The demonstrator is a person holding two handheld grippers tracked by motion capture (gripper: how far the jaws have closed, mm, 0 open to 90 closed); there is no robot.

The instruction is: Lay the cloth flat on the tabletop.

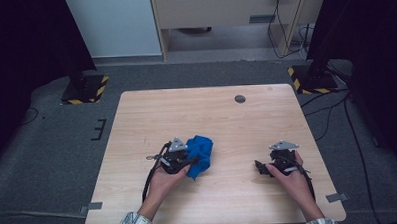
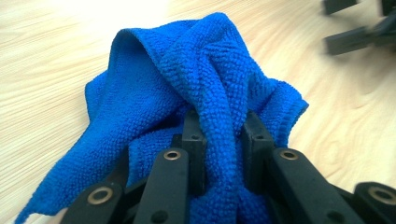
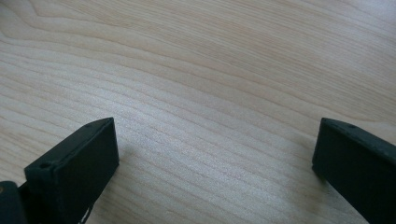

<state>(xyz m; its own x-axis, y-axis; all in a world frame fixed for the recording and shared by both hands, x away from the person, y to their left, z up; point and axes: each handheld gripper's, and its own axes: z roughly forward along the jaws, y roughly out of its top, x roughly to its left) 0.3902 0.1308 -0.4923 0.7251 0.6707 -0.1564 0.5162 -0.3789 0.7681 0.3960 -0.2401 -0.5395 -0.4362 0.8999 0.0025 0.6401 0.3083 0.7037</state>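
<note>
Wooden counter (image 1: 226, 116), left hand-held gripper (image 2: 219, 126) clamped on a fold of the bunched blue cloth (image 2: 196, 84), right hand-held gripper (image 3: 215, 154) wide apart nearby, so I'd guess it grabs another edge next.

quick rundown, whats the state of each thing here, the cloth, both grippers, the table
blue microfibre cloth: crumpled in a bunched heap on the table, a fold pinched between the left gripper's jaws
left gripper: shut on the cloth, held in the person's left hand
right gripper: open, jaws wide apart with bare wood between them, holding nothing
light wooden table: flat, with a small round grey insert near its far edge
</note>
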